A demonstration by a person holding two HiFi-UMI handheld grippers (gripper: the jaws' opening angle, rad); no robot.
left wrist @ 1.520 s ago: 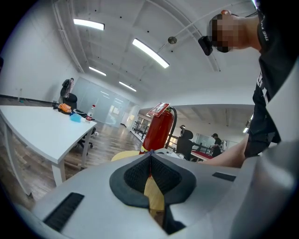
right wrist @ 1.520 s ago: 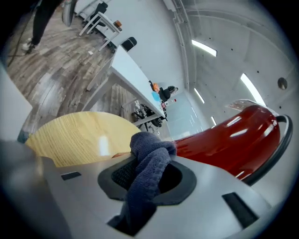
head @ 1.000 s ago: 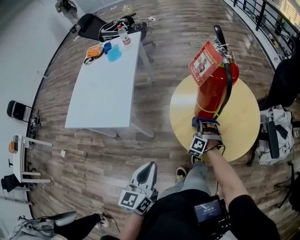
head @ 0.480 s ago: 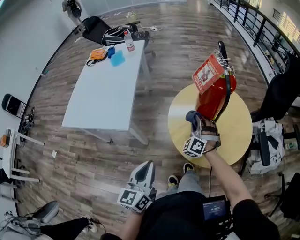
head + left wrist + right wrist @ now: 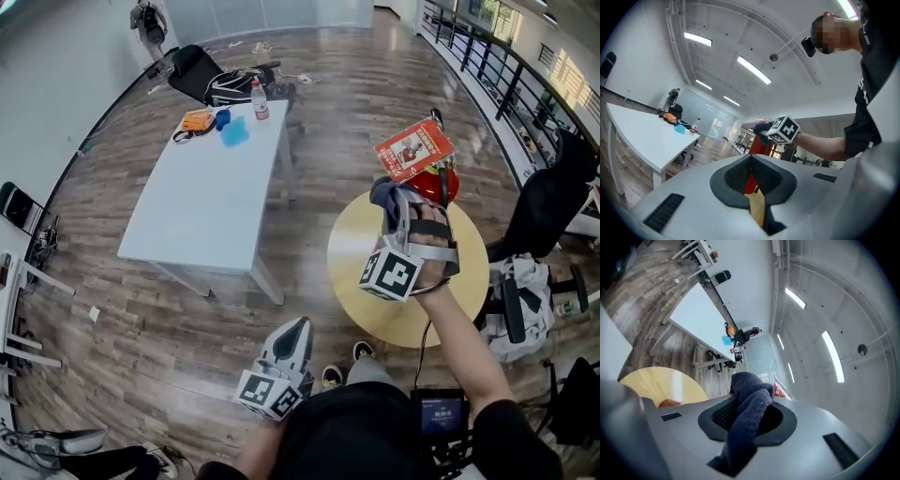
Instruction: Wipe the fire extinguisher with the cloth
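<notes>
The red fire extinguisher [image 5: 442, 184] stands on a round yellow table [image 5: 370, 286], with a red tag [image 5: 414, 150] hanging near its top. My right gripper [image 5: 397, 199] is raised beside the extinguisher's upper part and is shut on a dark blue cloth [image 5: 382, 194]. In the right gripper view the cloth [image 5: 748, 412] fills the jaws, with the tag [image 5: 779, 389] just beyond. My left gripper [image 5: 297, 330] hangs low over the floor near my body, shut and holding nothing. The left gripper view shows the left gripper [image 5: 751, 158] facing the extinguisher [image 5: 756, 146].
A long white table [image 5: 197, 202] stands to the left with a bottle [image 5: 260, 95], a blue item [image 5: 233, 131] and an orange item [image 5: 197, 120] at its far end. A black chair [image 5: 548, 202] and bags [image 5: 514, 305] sit right of the round table. A railing [image 5: 478, 42] runs along the far right.
My right gripper has moved up the extinguisher with the cloth, from near the base to the top by the tag. The left gripper has stayed where it was.
</notes>
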